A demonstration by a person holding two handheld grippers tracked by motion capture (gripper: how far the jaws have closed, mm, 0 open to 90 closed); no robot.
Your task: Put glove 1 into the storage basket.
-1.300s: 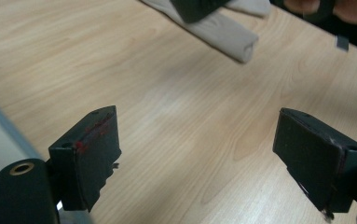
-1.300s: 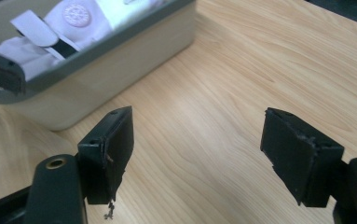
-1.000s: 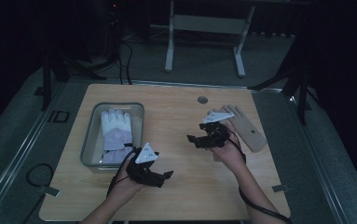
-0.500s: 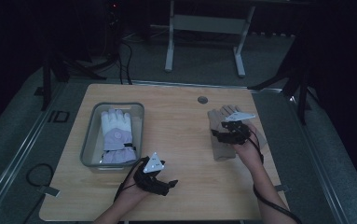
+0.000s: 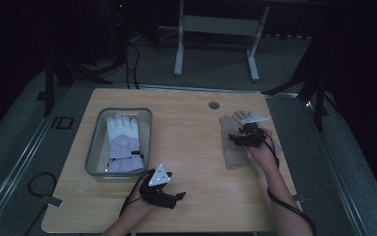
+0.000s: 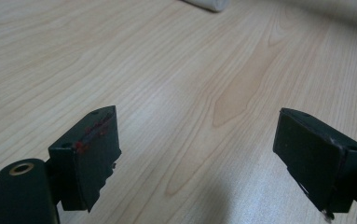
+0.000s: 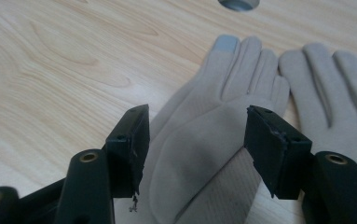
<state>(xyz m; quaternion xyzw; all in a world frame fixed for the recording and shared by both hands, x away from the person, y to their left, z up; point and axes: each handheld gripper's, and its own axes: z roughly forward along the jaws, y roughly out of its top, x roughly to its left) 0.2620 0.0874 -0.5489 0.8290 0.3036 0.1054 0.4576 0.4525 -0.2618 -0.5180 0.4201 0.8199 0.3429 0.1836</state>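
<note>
Beige knit gloves (image 7: 223,116) lie flat at the right of the light wooden worktop (image 5: 191,142) in the high view, one overlapping the other. The right gripper (image 7: 195,140) hangs just above them, fingers (image 7: 132,140) spread wide around the nearer glove's palm, holding nothing. Risk here: closing could pinch both layers, or only skim the fabric and slip. Lower centre, the left gripper (image 5: 169,196) sits wide open and empty. At left, a grey metal tray (image 5: 97,142) holds a white and lilac glove (image 5: 123,142).
</note>
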